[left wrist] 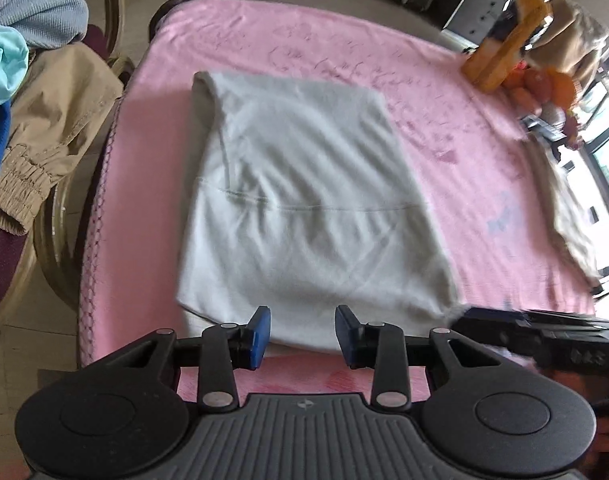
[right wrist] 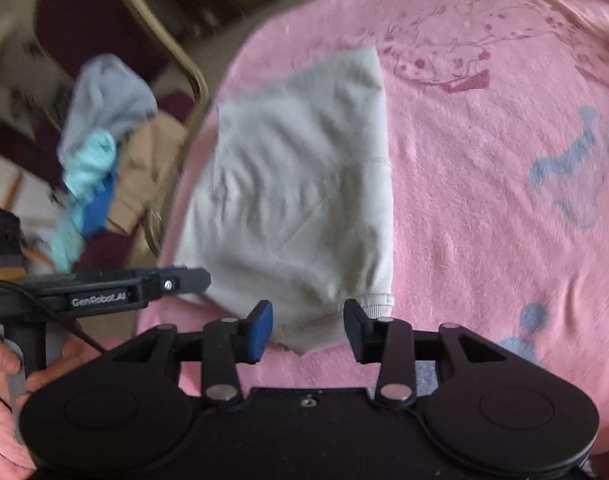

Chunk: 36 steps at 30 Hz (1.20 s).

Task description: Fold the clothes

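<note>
A pale grey-white garment [left wrist: 304,208] lies folded flat on the pink blanket [left wrist: 484,168]. It also shows in the right wrist view [right wrist: 304,192], with a ribbed cuff [right wrist: 378,304] at its near edge. My left gripper [left wrist: 303,334] is open and empty, just short of the garment's near edge. My right gripper [right wrist: 307,330] is open, its jaws on either side of the garment's near corner without closing on it. The right gripper [left wrist: 544,332] shows at the right in the left wrist view, and the left gripper [right wrist: 144,286] shows at the left in the right wrist view.
A chair [left wrist: 64,200] to the left of the table holds a pile of clothes: tan trousers [left wrist: 60,128], a light blue top [left wrist: 40,0] and teal and blue pieces. An orange object and fruit [left wrist: 520,64] stand at the table's far right. Another beige cloth [left wrist: 572,220] lies along the right edge.
</note>
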Tool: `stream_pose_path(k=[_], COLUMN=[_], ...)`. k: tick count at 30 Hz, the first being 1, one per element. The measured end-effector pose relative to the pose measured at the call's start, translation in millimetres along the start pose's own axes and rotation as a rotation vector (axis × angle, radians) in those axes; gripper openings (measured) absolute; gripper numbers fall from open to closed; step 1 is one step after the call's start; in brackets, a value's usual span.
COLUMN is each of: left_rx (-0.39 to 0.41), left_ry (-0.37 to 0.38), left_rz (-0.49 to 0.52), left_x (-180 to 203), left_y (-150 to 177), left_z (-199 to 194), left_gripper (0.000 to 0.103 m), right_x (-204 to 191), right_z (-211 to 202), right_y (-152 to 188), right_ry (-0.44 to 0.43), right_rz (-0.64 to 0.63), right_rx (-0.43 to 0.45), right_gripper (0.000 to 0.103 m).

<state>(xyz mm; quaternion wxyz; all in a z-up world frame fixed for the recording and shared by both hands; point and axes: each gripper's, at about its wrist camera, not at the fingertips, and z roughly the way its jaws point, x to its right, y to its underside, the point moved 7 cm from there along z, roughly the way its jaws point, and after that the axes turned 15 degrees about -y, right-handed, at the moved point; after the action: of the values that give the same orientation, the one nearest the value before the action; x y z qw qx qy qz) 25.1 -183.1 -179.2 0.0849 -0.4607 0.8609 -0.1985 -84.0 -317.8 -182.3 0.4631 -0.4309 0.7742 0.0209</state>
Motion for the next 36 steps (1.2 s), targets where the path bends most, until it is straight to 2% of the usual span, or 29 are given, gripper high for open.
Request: stream_pose_path(k=[2,6,9,14,19,25,28,31,36], left_rx=[0.001,-0.008,-0.005,-0.020,-0.025,-0.014,-0.013,0.013,0.081], left_ry=[0.032,0.054,0.001,-0.013,-0.019,-0.014,-0.010,0.002,0.022], left_rz=[0.000,-0.004,-0.016,-0.042,-0.069,-0.081,-0.083,-0.062,-0.055], left_x=[11.6,14.7,10.3,3.2,-2.1,-4.9,-4.8,-1.0,0.5], left_y=[6.5,23.9,24.8,22.3,21.3,19.9,19.2,17.0,5.9], left_z=[-8.8,-10.8,-7.0,-2.5,-0.7,-2.2,-2.3,-7.4,-20.6], left_gripper=[0.035,0.035,0.035,0.035,0.035,0.035,0.035,0.035,0.035], right_x=[1.8,0.1,2.4,10.8,8.6,-5.1,-12.9,-21.3,-60.0], right_z=[-7.8,-8.9,1.3,24.5,28.1,-3.6,-31.1,-50.5,-85.9], right_y=[1.7,3.5,4.2,13.4,11.4,-10.8,-18.9,-23.3,-51.6], right_ry=[-0.052,-0.088,-0.093,-0.050,-0.037,0.010,-0.003,-0.015,-0.003], right_rz=[0.003,-0.040,-0.087,-0.173,-0.235,-0.306,-0.284,-0.256,-0.340], right_rx=[0.105,0.204,0.257,0.287,0.317,0.452,0.504,0.505,0.464], right_gripper=[0.039,0.047,0.049,0.049,0.047,0.046,0.046,0.046,0.046])
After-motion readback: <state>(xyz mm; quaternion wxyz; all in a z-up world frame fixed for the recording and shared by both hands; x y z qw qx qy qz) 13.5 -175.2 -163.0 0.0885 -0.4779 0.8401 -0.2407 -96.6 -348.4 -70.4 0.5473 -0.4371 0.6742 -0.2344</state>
